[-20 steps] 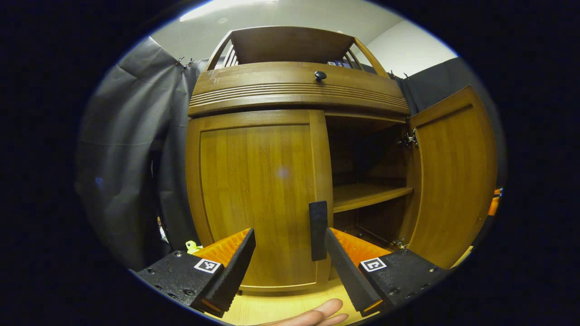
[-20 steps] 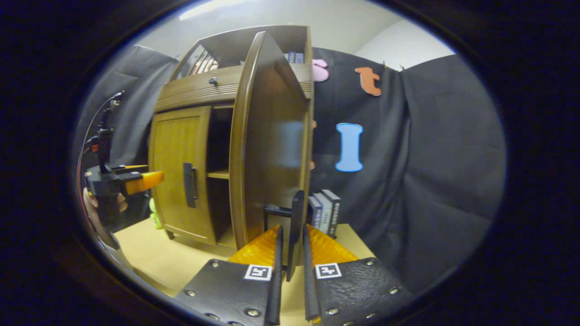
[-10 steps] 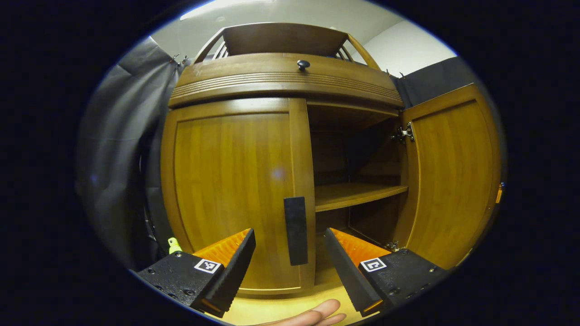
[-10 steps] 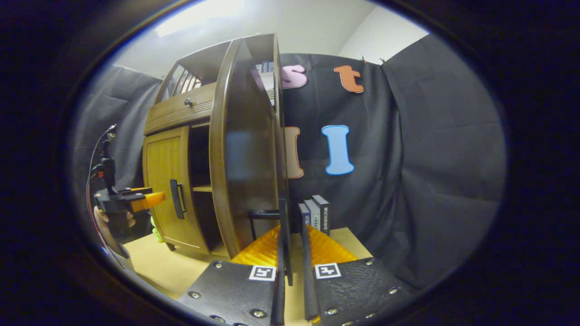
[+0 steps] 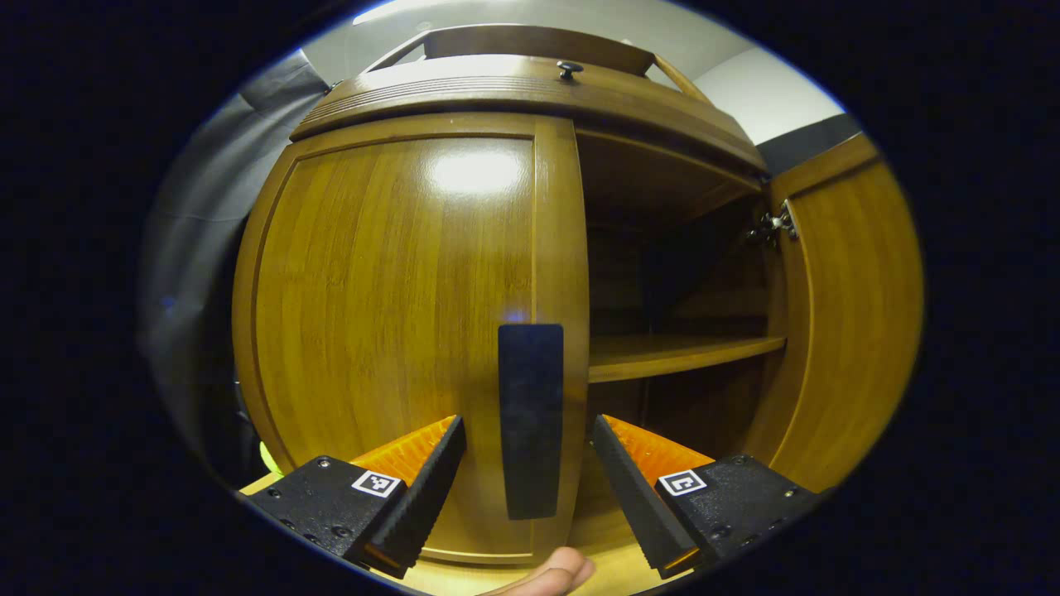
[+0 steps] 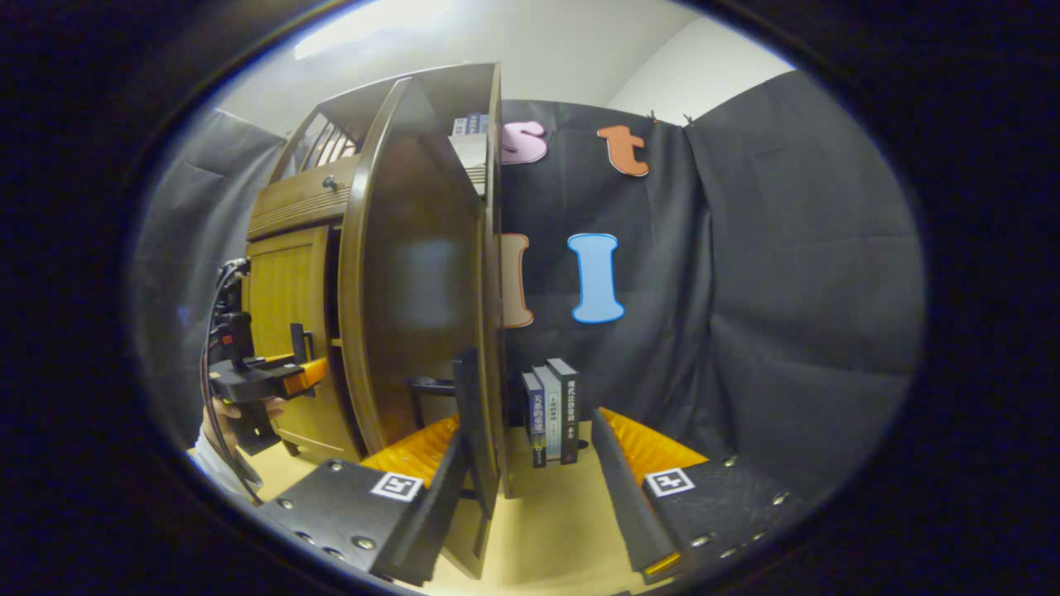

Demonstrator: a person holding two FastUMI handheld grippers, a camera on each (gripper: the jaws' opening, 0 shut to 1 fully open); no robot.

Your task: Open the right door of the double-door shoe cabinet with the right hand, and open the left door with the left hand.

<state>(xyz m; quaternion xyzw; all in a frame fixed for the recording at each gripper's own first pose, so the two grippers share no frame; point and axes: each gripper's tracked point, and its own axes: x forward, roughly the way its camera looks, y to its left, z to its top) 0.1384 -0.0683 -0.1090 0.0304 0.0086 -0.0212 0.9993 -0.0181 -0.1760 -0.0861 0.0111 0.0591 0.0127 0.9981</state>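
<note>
Black cloth walls [image 6: 787, 290] ring a booth w/ a light wooden tabletop [image 6: 546, 530]; a brown wooden double-door shoe cabinet [image 5: 530, 91] stands on it.

Left gripper [image 5: 528, 488]: jaws spread wide, gripping nothing. Its fingers sit either side of the flat black vertical handle [image 5: 530, 418] of the left door [image 5: 389, 314], close in front, contact can't be confirmed. That door is shut, flush w/ the cabinet front. A fingertip [image 5: 555, 573] of the person shows at the bottom edge of the left gripper view. Right of the handle the cabinet interior is exposed: one wooden shelf [image 5: 671, 354], dark back panel. Further right the right door [image 5: 853, 314] stands swung out, metal hinge [image 5: 774, 225] near its top. A small dark round knob [image 5: 568, 68] sits on the drawer front above.

Right gripper [image 6: 526, 513]: jaws also wide apart, holding nothing. The right door's edge and its black handle [image 6: 464, 406] lie between the fingers, nearer the left finger; touch unclear. Just beyond, three upright books [image 6: 551, 410] stand on the tabletop beside the cabinet. Far left in the right gripper view, a hand [image 6: 236, 410] holds the left gripper up at the shut door's handle.
</note>
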